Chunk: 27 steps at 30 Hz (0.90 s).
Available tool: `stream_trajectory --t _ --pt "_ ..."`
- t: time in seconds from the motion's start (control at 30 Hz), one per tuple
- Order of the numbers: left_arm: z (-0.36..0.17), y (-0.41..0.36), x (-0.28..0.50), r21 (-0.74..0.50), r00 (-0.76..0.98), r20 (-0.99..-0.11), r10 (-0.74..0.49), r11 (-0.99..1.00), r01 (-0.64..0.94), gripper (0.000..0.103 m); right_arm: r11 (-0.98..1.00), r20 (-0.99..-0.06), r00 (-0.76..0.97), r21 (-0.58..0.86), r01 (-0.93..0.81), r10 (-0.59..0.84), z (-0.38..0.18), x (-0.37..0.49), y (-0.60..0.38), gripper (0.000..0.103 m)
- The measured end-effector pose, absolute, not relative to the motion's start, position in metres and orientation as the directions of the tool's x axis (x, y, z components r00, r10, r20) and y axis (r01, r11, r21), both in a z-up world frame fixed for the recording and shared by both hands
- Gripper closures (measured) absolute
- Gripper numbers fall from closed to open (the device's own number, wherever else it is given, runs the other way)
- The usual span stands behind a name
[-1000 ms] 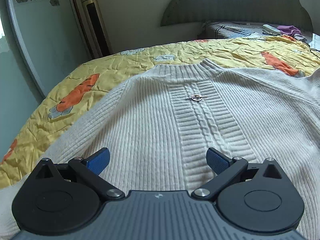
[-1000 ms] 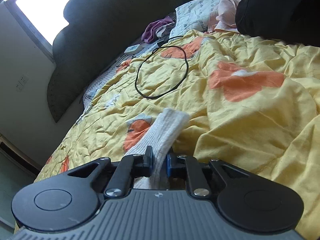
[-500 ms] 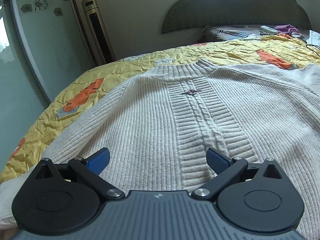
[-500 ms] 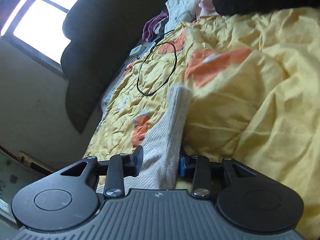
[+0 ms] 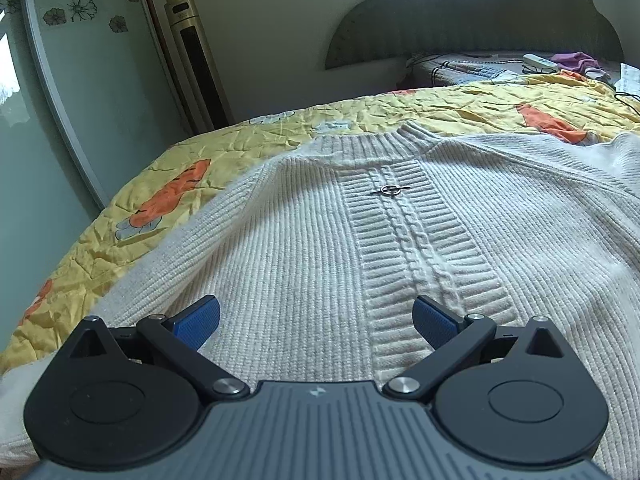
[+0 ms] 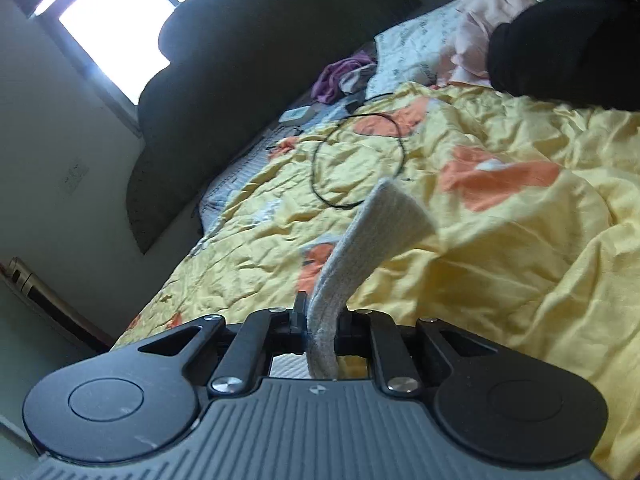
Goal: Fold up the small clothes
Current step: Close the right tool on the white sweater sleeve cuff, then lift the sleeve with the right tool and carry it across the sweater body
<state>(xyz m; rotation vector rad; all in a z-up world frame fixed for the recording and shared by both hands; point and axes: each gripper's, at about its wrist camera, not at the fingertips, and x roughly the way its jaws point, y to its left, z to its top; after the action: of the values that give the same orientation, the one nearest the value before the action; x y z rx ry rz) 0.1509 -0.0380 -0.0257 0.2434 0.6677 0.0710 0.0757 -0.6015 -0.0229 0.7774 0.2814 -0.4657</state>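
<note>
A cream ribbed knit sweater (image 5: pixel 400 240) lies flat on the yellow quilt (image 5: pixel 240 148), its collar at the far end and a small metal ring clasp (image 5: pixel 390 190) on the cable-knit front band. My left gripper (image 5: pixel 316 320) is open and empty just above the sweater's near part. My right gripper (image 6: pixel 320 320) is shut on the sweater's sleeve (image 6: pixel 380 224), which sticks up and forward past the fingers, lifted off the quilt (image 6: pixel 520 240).
A black cable loop (image 6: pixel 356 160), a white remote (image 6: pixel 296 114) and purple cloth (image 6: pixel 340 76) lie near the dark headboard (image 6: pixel 240 80). A black garment (image 6: pixel 568 44) and pillows sit at the right. A tower fan (image 5: pixel 196 64) and glass door stand left of the bed.
My right gripper has closed tight on the sleeve and raised it off the quilt. The left gripper has tilted up slightly over the sweater and stays open.
</note>
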Motion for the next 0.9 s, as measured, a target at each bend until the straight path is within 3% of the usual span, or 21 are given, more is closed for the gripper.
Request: stream_trajectory --t 0.2,0.43,0.9 --pt "-0.032 -0.035 0.158 0.243 0.781 -0.604 0.157 0.97 -0.008 0.0 0.701 -0.34 0.935 0.644 0.308 -0.099 0.011 0.092 -0.535 0.087" --pt "-0.031 -0.027 0.161 0.218 0.79 -0.589 0.167 0.975 -0.044 0.0 0.702 -0.344 0.937 0.681 0.208 0.055 0.01 0.128 -0.472 0.087" --pt "-0.042 -0.016 0.166 0.178 0.759 -0.631 0.164 0.982 -0.064 0.0 0.828 -0.4 0.906 0.549 0.114 0.141 0.027 0.156 -0.365 0.087"
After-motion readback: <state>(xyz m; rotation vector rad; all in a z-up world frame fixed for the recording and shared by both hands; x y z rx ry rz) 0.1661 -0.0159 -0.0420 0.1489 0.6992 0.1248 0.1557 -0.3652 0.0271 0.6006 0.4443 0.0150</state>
